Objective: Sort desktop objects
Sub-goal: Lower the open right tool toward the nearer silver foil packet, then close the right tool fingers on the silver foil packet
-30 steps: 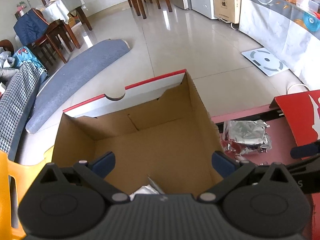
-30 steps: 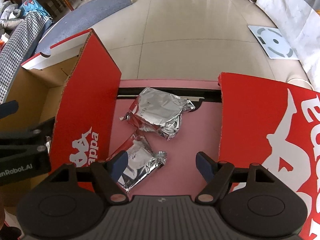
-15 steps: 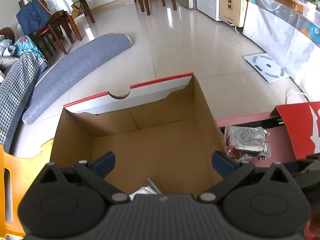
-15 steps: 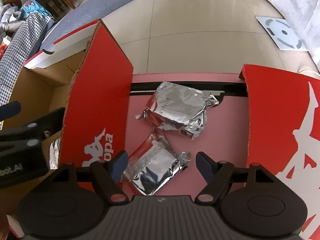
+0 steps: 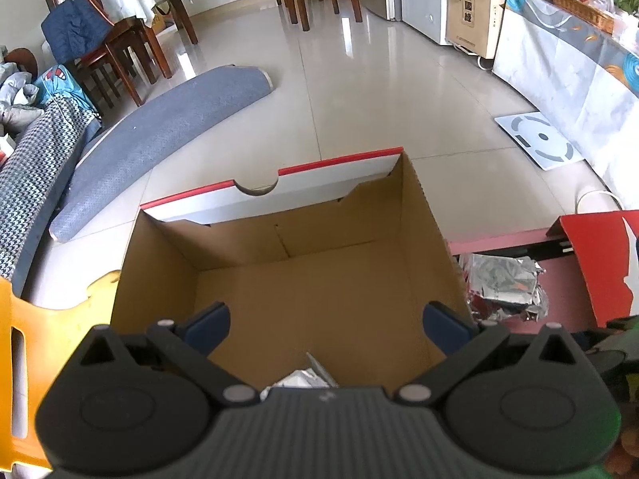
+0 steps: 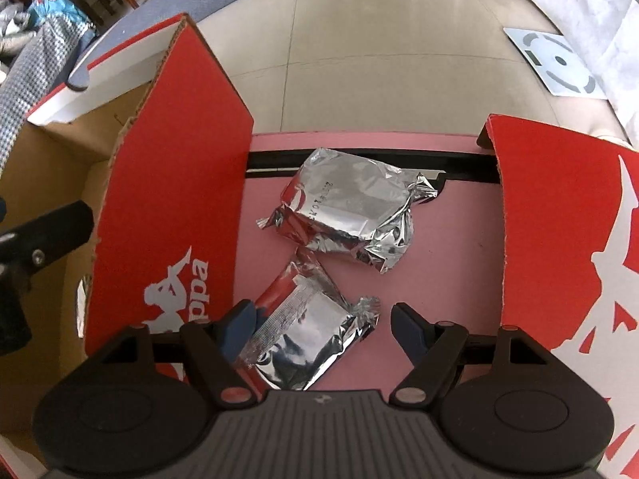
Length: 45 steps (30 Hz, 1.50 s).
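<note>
Between red box walls (image 6: 171,215), on pink tabletop (image 6: 451,247): two foil packets. Right gripper (image 6: 319,321) spread wide over near packet (image 6: 307,339); far packet (image 6: 347,215) beyond. Left gripper (image 5: 325,323) wide apart, empty, above cardboard box (image 5: 319,291).

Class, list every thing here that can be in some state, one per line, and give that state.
Left gripper: open, holding nothing.
Right gripper: open, over the near foil packet.
Cardboard box: open, one foil packet inside.
Near foil packet: sealed, lying flat.
Far foil packet: crumpled, on the pink surface.
</note>
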{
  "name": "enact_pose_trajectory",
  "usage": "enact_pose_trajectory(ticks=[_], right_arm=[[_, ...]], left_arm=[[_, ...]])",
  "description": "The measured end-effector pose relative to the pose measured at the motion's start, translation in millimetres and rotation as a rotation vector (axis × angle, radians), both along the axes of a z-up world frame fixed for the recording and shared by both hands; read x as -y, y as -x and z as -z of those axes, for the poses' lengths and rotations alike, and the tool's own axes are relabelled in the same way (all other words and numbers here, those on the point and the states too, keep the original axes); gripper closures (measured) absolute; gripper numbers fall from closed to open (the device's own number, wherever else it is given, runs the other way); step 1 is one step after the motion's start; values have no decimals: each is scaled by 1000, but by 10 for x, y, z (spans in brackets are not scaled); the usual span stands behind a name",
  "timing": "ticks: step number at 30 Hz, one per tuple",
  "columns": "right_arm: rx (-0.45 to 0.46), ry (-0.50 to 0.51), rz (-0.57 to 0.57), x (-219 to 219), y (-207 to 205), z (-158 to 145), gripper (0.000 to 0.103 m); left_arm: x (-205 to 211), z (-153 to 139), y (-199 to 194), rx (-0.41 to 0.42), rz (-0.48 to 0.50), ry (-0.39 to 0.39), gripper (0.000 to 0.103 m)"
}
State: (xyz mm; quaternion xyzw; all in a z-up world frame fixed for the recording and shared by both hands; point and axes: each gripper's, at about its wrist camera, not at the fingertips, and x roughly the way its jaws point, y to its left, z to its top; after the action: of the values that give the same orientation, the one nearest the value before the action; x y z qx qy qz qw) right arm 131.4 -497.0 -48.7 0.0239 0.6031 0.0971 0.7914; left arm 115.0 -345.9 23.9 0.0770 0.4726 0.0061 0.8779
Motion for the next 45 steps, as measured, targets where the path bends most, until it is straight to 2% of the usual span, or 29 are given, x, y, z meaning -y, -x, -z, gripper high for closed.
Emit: enact_pose_trajectory(ticks=[13, 20, 45], right_arm=[[7, 55, -101, -14, 90, -22, 28], [22, 97, -145, -17, 135, -35, 28], [18, 123, -186, 126, 245, -48, 28]], left_arm=[[20, 13, 59, -7, 6, -1, 0], [84, 38, 148, 1, 31, -33, 0], [101, 56, 320, -1, 51, -49, 0]])
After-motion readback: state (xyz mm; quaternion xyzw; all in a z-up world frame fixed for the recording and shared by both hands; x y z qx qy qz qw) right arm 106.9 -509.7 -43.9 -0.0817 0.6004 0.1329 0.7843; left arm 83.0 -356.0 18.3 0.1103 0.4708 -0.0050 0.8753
